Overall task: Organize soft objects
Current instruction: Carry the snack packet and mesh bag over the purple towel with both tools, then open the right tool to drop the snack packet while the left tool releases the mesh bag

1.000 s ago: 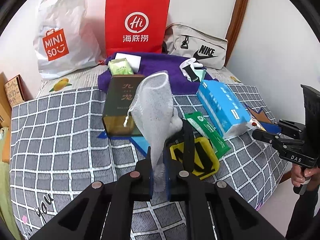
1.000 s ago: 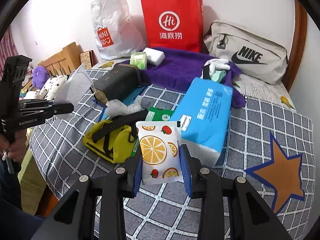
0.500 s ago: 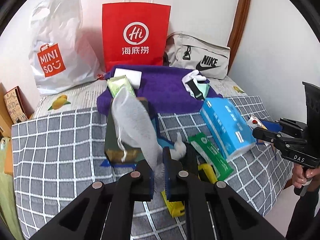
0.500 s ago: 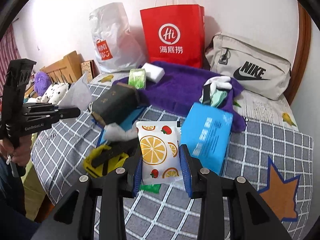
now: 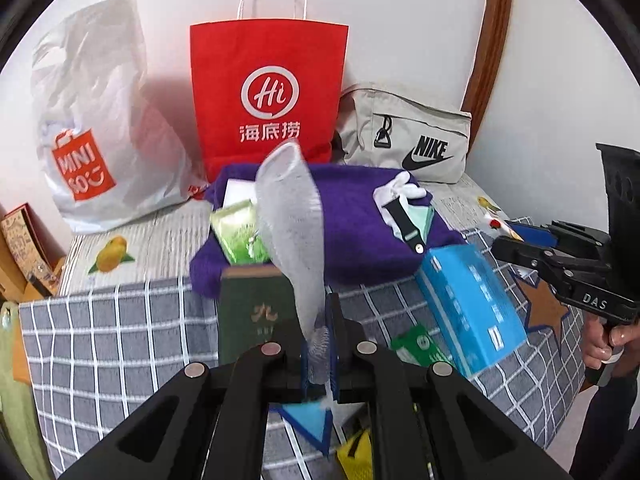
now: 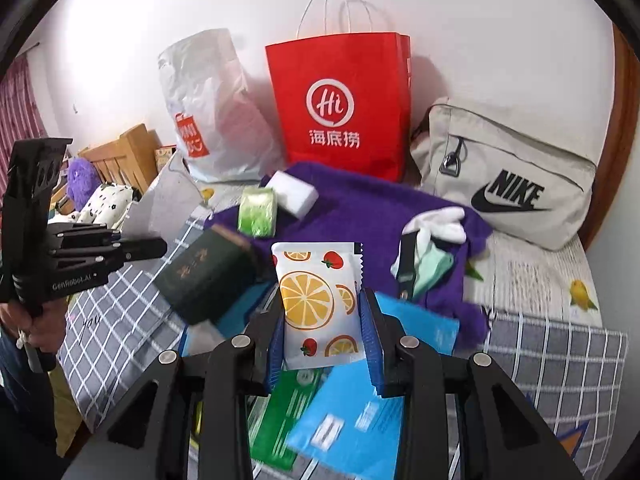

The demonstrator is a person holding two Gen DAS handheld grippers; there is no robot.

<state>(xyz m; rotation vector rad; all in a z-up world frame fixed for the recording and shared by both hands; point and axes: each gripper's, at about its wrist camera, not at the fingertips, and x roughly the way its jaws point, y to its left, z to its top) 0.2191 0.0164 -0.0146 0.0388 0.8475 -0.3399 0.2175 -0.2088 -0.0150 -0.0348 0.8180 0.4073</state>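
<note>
My left gripper (image 5: 319, 354) is shut on a grey mesh pouch (image 5: 292, 216) that stands up from its pads, in front of the purple towel (image 5: 352, 216). Pinched between the blue pads of my right gripper (image 6: 323, 332) is a white wipes pack (image 6: 318, 300) printed with orange slices and strawberries, held above the bed. On the purple towel (image 6: 360, 216) lie a green packet (image 6: 258, 212), a white sponge (image 6: 294, 192) and a bundle of white and mint socks (image 6: 434, 236). The left gripper (image 6: 156, 246) also shows at the left of the right wrist view, and the right gripper (image 5: 504, 240) at the right of the left wrist view.
A dark green box (image 5: 256, 312), a blue tissue pack (image 5: 472, 304) and a green sachet (image 5: 420, 346) lie on the checked bedspread (image 5: 100, 340). Against the wall stand a white MINISO bag (image 5: 96, 128), a red paper bag (image 5: 268, 92) and a beige Nike bag (image 5: 408, 136).
Both grippers have moved forward over the bed toward the purple towel and risen a little, each still carrying its item. The mesh pouch has swung about in the left grip.
</note>
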